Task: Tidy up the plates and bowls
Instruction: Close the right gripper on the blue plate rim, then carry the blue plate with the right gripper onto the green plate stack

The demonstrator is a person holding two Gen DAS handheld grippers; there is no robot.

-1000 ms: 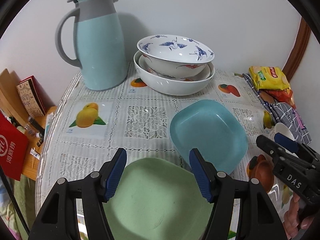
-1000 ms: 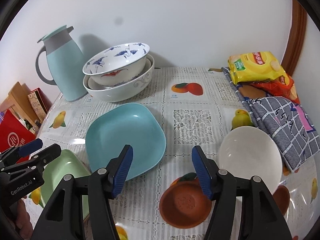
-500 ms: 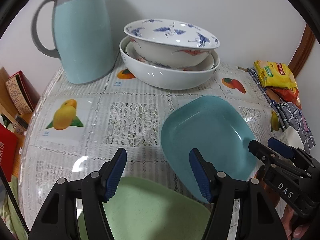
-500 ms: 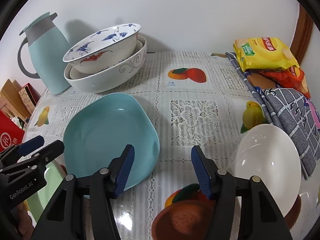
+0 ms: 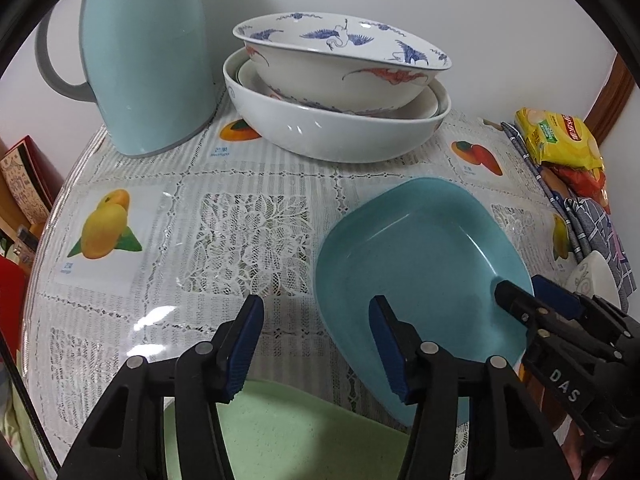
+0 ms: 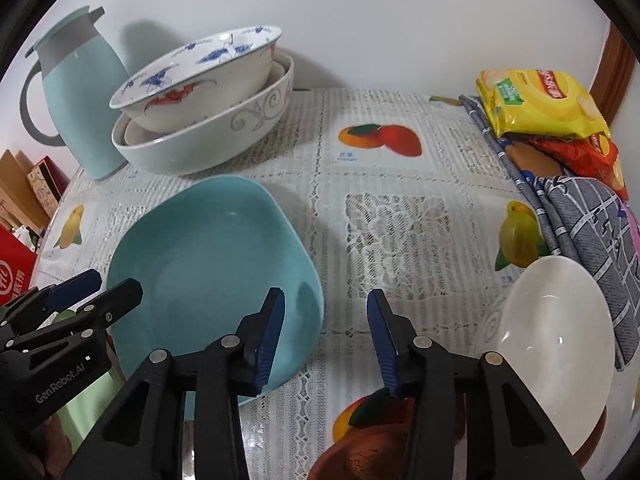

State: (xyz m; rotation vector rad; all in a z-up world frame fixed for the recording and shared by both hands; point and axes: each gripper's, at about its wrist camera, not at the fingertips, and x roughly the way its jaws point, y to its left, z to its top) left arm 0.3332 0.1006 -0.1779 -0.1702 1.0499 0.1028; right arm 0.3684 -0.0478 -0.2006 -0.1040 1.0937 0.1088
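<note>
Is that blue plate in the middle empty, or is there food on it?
Empty. The blue plate shows only bare, smooth glaze across its whole inside in both wrist views, apart from where gripper fingers hide its near edge.

A plain white wall point(image 6: 380, 20) stands behind the far edge of the table point(image 6: 400, 184), which wears a lace-patterned cloth printed with fruit under glossy clear plastic. Brown wooden trim point(image 6: 612, 72) rises at far right.

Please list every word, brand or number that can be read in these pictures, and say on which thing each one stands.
"DAS": on the right gripper.
"GenRobot.AI": on the left gripper.
Brand on the yellow snack bag: too blurred to read.
White characters on the red box: cut off, not readable.
Small captions under the fruit pictures on the tablecloth: too small.
</note>
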